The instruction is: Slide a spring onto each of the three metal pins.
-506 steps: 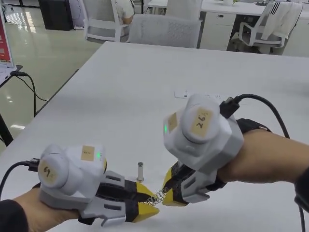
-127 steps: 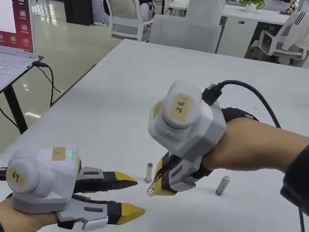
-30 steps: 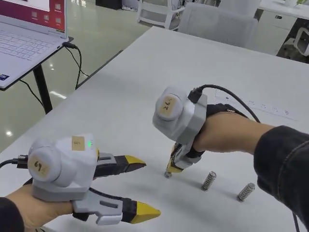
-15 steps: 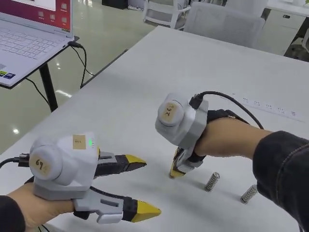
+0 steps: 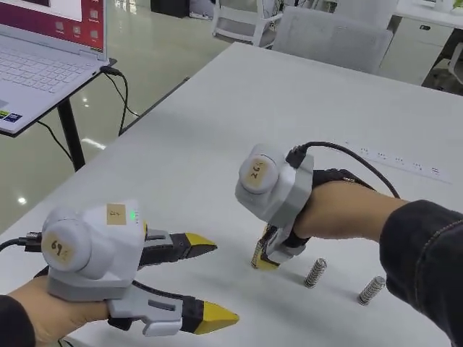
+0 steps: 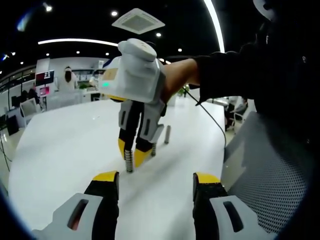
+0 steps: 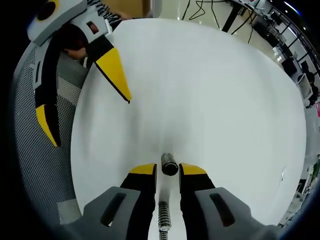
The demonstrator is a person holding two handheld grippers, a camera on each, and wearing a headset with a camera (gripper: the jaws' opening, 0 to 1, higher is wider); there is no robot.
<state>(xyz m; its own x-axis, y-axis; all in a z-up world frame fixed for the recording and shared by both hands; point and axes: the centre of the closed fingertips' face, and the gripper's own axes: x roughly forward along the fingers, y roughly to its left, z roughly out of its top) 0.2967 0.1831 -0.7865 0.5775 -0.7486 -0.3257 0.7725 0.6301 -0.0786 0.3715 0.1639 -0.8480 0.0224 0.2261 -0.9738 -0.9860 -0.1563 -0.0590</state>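
smooth matt white table (image 5: 202, 130), bright coiled metal springs (image 5: 315, 272) (glossy yellow plastic on the jaws)

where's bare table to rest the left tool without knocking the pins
Bare: the far half of the table, from the right tool out to the white strip; also the stretch ahead of the left tool along the table's left edge. Crowded: near right, where the right tool holds a spring beside two sprung pins.
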